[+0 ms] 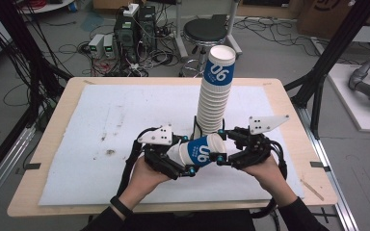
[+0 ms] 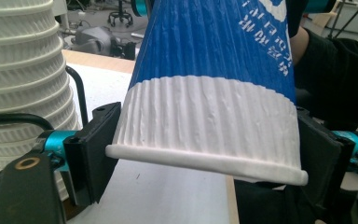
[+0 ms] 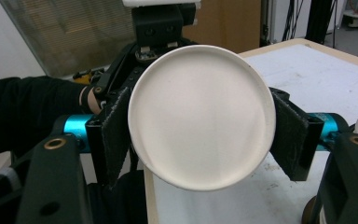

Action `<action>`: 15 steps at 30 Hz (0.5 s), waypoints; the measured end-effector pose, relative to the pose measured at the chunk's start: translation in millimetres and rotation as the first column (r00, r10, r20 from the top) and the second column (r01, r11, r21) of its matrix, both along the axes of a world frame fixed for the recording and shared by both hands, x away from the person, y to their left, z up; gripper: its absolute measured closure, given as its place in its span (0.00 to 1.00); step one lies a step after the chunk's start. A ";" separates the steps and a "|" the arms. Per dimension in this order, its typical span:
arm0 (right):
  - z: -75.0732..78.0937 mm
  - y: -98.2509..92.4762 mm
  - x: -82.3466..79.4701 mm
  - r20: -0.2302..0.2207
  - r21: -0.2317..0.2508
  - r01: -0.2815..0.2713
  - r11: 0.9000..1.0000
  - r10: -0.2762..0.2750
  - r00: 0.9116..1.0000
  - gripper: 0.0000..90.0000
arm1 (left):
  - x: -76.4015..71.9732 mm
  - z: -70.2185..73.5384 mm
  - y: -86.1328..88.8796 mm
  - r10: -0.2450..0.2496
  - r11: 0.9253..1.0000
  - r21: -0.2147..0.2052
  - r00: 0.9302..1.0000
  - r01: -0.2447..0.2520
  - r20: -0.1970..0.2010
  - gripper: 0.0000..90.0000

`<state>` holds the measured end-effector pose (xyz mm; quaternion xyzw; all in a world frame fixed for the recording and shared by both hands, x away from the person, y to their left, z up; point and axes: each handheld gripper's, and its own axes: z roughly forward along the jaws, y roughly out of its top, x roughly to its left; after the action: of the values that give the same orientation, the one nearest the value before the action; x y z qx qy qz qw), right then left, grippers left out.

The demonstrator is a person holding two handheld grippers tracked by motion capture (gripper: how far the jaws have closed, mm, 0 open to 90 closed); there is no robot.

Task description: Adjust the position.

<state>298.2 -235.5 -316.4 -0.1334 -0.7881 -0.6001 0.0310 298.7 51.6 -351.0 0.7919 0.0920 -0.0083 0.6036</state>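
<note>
Hands [image 1: 142, 178] come in from the bottom of the high view, each with a hand-held gripper, both meeting on one cup [image 1: 201, 150] above the near middle of the desk [image 1: 53, 144].

Cup lies on its side, long axis roughly left-right and slightly tilted: rim toward the left hand-held gripper [image 1: 171, 156], base toward the right hand-held gripper [image 1: 221, 147]. Blue band with white "06" faces up.

Left hand-held gripper: jaws partly closed, pads pressing both sides of the cup [image 2: 205, 135] just above its rolled white rim; in the left gripper view the cup tapers away from the camera.

Right hand-held gripper: jaws partly closed on the base end; right gripper view looks straight at the round white bottom of the cup [image 3: 201, 116], with a black pad [image 3: 114, 135] touching each side.

Cup is held clear of the white mat [image 1: 111, 120], not resting on it.

Stack [image 1: 214, 94] of ribbed cups stands upright just behind the held cup, leaning slightly, top cup also marked "06". Stack's ribbed side sits at the left edge of the left gripper view [image 2: 25, 84].

Stool [image 1: 204, 31] and cables on the floor beyond the desk.
</note>
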 end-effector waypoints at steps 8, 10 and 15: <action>5.4 -1.1 1.7 0.057 -0.113 -0.008 0.994 0.014 0.998 0.22 | 0.1 7.3 1.4 -0.005 0.984 0.177 0.999 -0.003 0.046 0.22; 8.7 -1.8 -0.8 0.067 -0.159 -0.019 0.987 0.030 0.997 0.22 | -0.8 8.6 -0.2 -0.001 0.972 0.236 0.998 -0.015 0.067 0.22; 7.3 7.1 -3.5 0.103 -0.277 -0.016 0.961 0.046 0.994 0.22 | -3.0 10.4 -4.8 -0.013 0.954 0.300 0.996 -0.014 0.088 0.22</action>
<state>294.7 -228.4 -309.1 -0.0913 -0.8664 -0.4905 -0.0213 295.7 46.8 -340.7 0.8740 0.0653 0.0414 0.4797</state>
